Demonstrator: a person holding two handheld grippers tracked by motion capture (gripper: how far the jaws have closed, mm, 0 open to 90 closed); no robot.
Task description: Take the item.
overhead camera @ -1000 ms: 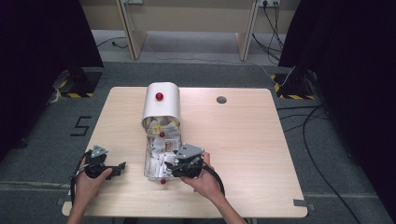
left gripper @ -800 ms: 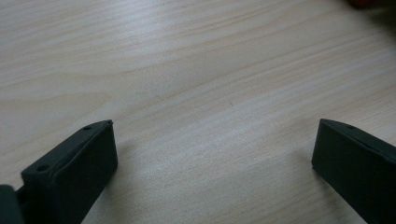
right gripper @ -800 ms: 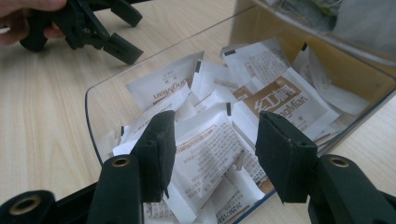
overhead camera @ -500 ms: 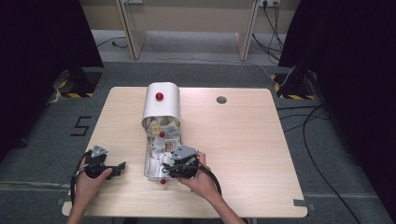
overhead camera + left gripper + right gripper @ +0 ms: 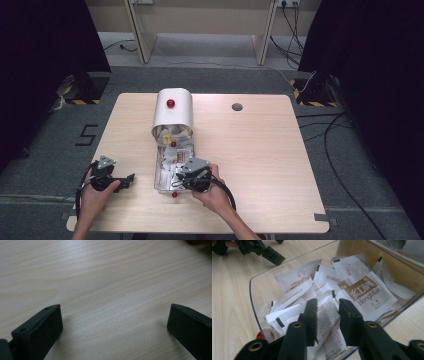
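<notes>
Right claw: the right claw (image 5: 181, 181) sits over the near end of the clear tray (image 5: 159, 176), a little in from the tabletop's near edge. A second ago it stood slightly farther right and higher above the packets; now it is down among them.
Right claw's jaws: they have just been closing. In the right gripper view (image 5: 327, 311) they stand a narrow gap apart with a white sachet (image 5: 327, 315) between them, its printed face showing in the gap. Both jaws lie against its sides, so it looks pinched, though not yet raised off the pile.
Sachets: a loose heap of white and brown packets (image 5: 362, 293) fills the tray; the heap looks unchanged from the earlier frames.
Tray: it lies lengthways from the near edge toward the middle of the tabletop (image 5: 260, 150), its far end under the white rounded cover (image 5: 172, 112), which carries a red knob (image 5: 171, 103). Neither has shifted since the earlier frames.
Small red ball: a small red ball (image 5: 174, 194) lies on the wood just by the tray's near end, where it was before.
Left claw: the left claw (image 5: 127, 179) rests near the near-left corner, well apart from the tray, in the same spot as a second ago.
Left claw's jaws: spread wide in the left gripper view (image 5: 113, 320), with bare wood between them and nothing gripped.
</notes>
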